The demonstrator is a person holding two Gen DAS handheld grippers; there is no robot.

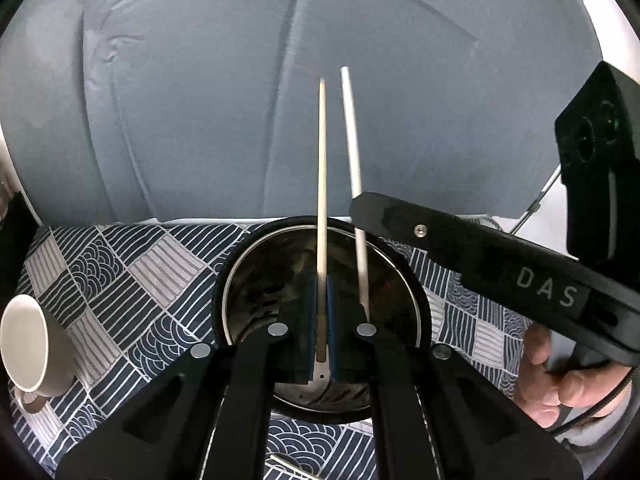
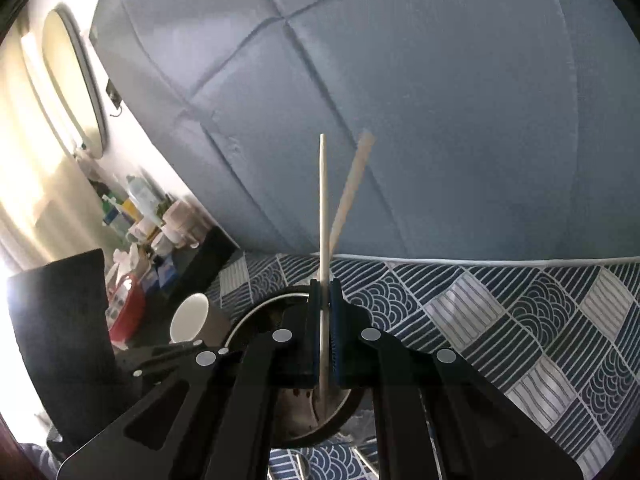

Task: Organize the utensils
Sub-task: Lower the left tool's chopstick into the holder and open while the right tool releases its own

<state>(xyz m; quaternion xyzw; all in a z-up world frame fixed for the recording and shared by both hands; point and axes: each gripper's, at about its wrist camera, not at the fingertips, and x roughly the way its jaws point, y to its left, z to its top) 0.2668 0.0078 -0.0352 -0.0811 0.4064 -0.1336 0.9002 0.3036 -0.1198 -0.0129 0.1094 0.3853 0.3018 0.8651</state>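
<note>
Your work surface is a table covered by a patterned cloth [image 1: 132, 276] of navy and grey patches with wave and stripe motifs. In the left wrist view, a round black container with a shiny metal inside [image 1: 256, 300] stands on the cloth in the middle, close to you. To its left, near the cloth's left edge, a white mug [image 1: 28, 346] lies tipped on its side, its mouth facing you. At the near edge, a pale metal piece [image 1: 286, 465] lies on the cloth, too cropped to identify. In the right wrist view, the cloth [image 2: 500, 312] stretches off to the right, and thin metal handles [image 2: 362, 458] lie on it at the near edge.
</note>
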